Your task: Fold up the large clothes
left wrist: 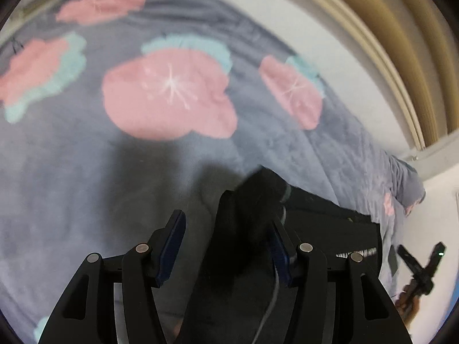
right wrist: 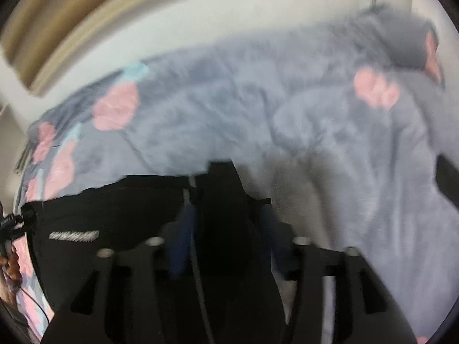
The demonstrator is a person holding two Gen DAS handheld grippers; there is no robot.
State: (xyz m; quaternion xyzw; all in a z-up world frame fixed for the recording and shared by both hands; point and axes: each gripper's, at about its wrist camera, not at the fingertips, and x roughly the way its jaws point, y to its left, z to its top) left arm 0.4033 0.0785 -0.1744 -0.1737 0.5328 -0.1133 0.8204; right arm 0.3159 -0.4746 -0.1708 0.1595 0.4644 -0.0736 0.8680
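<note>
Left claw (left wrist: 226,246): matte black linkage arms, two per side, each with a round silver pivot pin at its top. Fingers (left wrist: 172,246) carry dark blue ribbed pads. A thin grey cable runs down at 6 o'clock.

Right claw (right wrist: 226,246): same build, blurred; black arms, silver pins, blue pads on fingers (right wrist: 183,243), grey cable toward 6 o'clock.

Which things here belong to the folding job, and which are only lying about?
For the job:
- black garment
- left hand-held gripper
- right hand-held gripper

Only lying about:
- grey flowered blanket
- beige curtain
</note>
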